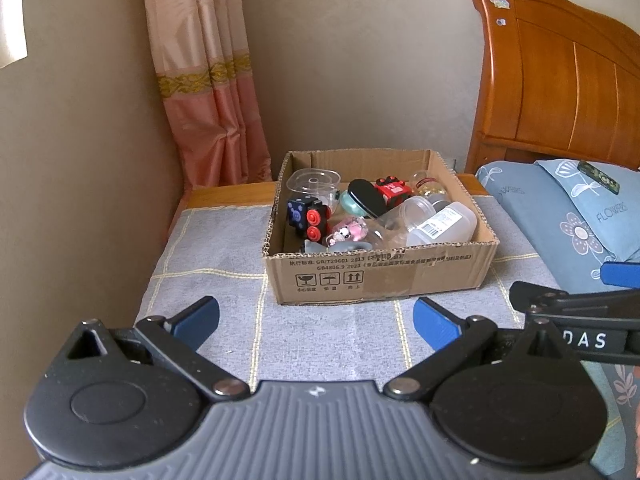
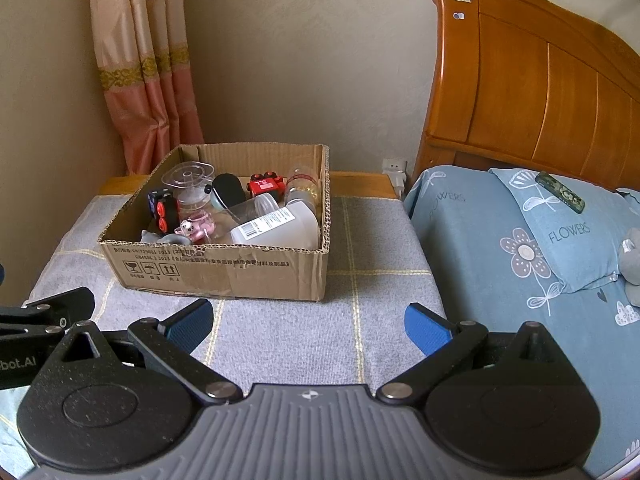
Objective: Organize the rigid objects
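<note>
An open cardboard box [image 1: 380, 276] [image 2: 216, 272] stands on a bedside table covered by a grey checked cloth [image 1: 216, 264] [image 2: 380, 248]. Inside lie a white labelled bottle [image 1: 444, 224] [image 2: 276, 226], a red toy train [image 1: 394, 190] [image 2: 266, 184], a black toy with red wheels [image 1: 306, 214] [image 2: 162, 208], a pink figure [image 1: 348, 232] [image 2: 196, 228] and clear plastic containers [image 1: 314, 182] [image 2: 188, 176]. My left gripper [image 1: 316, 322] is open and empty in front of the box. My right gripper [image 2: 308, 324] is open and empty, also in front of the box.
A bed with blue flowered bedding [image 2: 520, 248] [image 1: 572, 220] lies right of the table, under a wooden headboard [image 2: 532, 80] [image 1: 560, 80]. A dark patterned case [image 2: 560, 192] lies on the pillow. A pink curtain [image 1: 208, 92] hangs behind at left. A grey plush [image 2: 630, 264] sits at far right.
</note>
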Action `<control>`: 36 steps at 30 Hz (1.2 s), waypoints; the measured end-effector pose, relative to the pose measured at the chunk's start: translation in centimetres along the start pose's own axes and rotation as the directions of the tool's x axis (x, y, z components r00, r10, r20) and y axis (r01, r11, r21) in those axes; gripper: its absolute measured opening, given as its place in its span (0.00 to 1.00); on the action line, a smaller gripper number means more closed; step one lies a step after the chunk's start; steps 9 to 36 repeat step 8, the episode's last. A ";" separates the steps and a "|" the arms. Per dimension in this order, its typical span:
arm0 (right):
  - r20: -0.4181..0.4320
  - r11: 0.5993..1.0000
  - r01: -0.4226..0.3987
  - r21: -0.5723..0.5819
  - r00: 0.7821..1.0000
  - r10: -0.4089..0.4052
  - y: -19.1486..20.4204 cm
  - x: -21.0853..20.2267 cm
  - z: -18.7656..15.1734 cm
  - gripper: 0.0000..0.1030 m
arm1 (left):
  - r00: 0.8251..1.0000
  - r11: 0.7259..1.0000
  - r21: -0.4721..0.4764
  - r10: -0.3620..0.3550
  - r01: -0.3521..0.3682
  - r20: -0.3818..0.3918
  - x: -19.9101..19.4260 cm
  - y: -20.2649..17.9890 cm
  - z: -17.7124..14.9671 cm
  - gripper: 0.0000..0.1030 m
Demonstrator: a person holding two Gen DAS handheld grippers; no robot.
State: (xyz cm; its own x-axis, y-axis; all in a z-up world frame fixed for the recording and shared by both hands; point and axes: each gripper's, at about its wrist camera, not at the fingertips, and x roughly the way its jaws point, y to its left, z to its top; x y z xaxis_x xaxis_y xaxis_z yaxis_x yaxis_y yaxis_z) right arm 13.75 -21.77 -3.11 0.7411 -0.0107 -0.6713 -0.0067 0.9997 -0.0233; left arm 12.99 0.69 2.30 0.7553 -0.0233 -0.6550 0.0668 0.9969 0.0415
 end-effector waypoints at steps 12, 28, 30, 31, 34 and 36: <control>0.000 1.000 -0.002 0.000 1.000 0.002 0.0 0.0 0.0 1.00 | 1.000 1.000 0.003 0.003 -0.003 -0.004 0.0 0.3 0.0 0.99; 0.000 1.000 -0.002 0.000 1.000 0.002 0.0 0.0 0.0 1.00 | 1.000 1.000 0.003 0.003 -0.003 -0.004 0.0 0.3 0.0 0.99; 0.000 1.000 -0.002 0.000 1.000 0.002 0.0 0.0 0.0 1.00 | 1.000 1.000 0.003 0.003 -0.003 -0.004 0.0 0.3 0.0 0.99; 0.000 1.000 -0.002 0.000 1.000 0.002 0.0 0.0 0.0 1.00 | 1.000 1.000 0.003 0.003 -0.003 -0.004 0.0 0.3 0.0 0.99; 0.000 1.000 -0.002 0.000 1.000 0.002 0.0 0.0 0.0 1.00 | 1.000 1.000 0.003 0.003 -0.003 -0.004 0.0 0.3 0.0 0.99; 0.000 1.000 -0.002 0.000 1.000 0.002 0.0 0.0 0.0 1.00 | 1.000 1.000 0.003 0.003 -0.003 -0.004 0.0 0.3 0.0 0.99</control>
